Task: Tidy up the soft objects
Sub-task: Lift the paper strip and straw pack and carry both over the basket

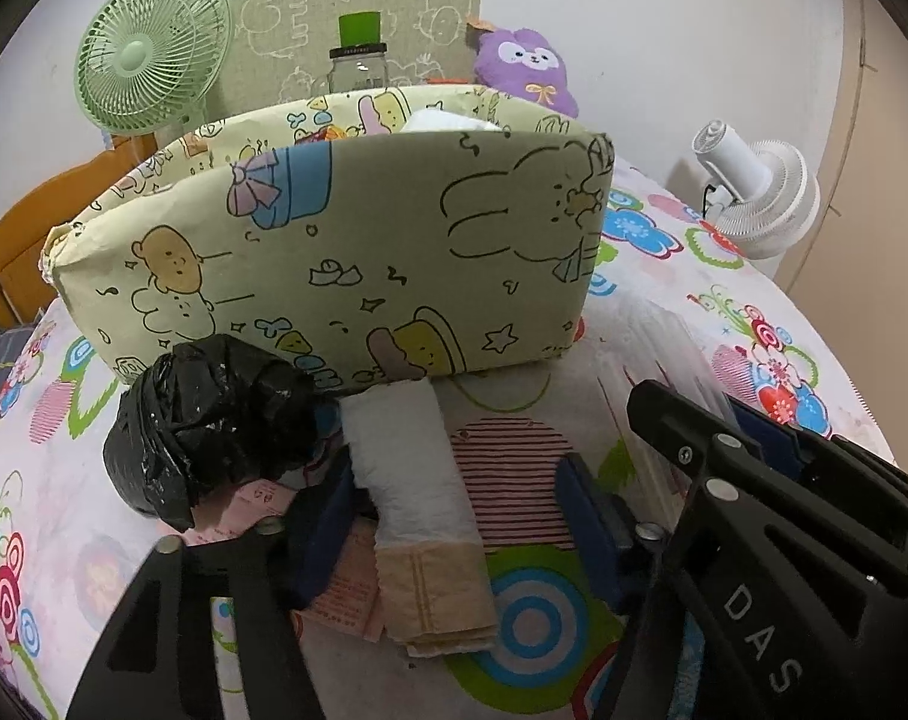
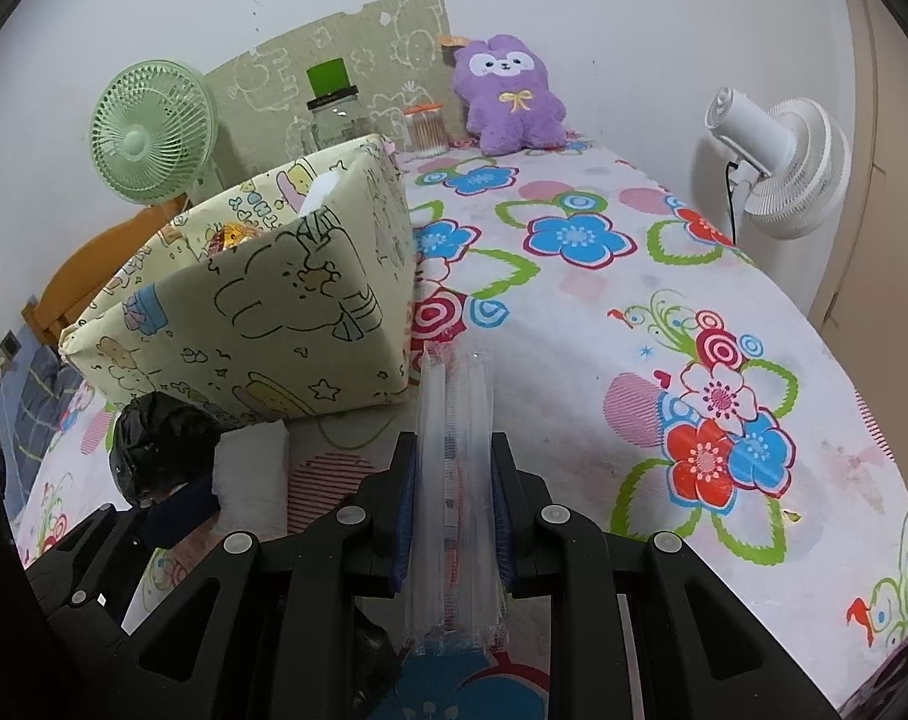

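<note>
Right claw (image 2: pixel 454 516) clamps clear packet (image 2: pixel 454 420) — pointing away; left claw (image 1: pixel 454 510) unclenched around white pad (image 1: pixel 411 462).

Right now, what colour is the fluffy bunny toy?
Purple plush bunny toy, clearest in the right wrist view.

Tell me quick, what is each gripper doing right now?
Left gripper: open around the white folded pad, not squeezing it yet.
Right gripper: shut on a clear plastic packet.
</note>
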`<state>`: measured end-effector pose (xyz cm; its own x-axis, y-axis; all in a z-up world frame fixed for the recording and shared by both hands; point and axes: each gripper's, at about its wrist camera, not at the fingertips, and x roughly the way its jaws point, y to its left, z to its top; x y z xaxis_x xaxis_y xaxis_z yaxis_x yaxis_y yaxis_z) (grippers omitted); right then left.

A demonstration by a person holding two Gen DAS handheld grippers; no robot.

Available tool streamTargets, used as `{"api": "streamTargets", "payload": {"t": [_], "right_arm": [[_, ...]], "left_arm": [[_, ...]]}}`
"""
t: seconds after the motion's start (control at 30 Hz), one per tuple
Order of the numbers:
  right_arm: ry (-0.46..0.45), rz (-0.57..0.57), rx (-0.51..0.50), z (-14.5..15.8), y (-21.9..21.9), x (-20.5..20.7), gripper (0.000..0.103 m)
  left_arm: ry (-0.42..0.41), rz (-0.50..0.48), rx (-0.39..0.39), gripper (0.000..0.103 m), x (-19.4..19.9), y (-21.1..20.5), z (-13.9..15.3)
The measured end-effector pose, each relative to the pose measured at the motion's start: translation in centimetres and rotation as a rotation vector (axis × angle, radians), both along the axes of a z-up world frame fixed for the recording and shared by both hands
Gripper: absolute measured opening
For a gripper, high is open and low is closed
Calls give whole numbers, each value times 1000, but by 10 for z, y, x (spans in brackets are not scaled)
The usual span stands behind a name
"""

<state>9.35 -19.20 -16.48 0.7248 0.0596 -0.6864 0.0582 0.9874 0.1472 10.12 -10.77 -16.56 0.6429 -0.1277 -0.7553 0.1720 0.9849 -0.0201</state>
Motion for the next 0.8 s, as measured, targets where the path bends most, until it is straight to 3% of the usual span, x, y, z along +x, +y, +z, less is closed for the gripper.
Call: {"api": "streamTargets", "payload": {"t": [0.1, 0.17, 0.43, 0.6, 0.8], "right_arm": [[11, 0, 7, -2, -1, 1, 25], [12, -3, 4, -2, -2, 1, 25], [17, -16, 6, -2, -5, -2, 25], [12, -14, 5, 1, -3, -6, 25], [-12, -1, 8, 9, 3, -14, 25]], "left_arm": [[-3, -5, -2, 56, 0, -1, 0], [-8, -11, -6, 46, -1, -1, 1], [-4, -27, -13, 28, -4, -3, 2], [-12, -24, -39, 22, -12, 1, 6], [-35, -22, -48, 22, -21, 7, 14]]}}
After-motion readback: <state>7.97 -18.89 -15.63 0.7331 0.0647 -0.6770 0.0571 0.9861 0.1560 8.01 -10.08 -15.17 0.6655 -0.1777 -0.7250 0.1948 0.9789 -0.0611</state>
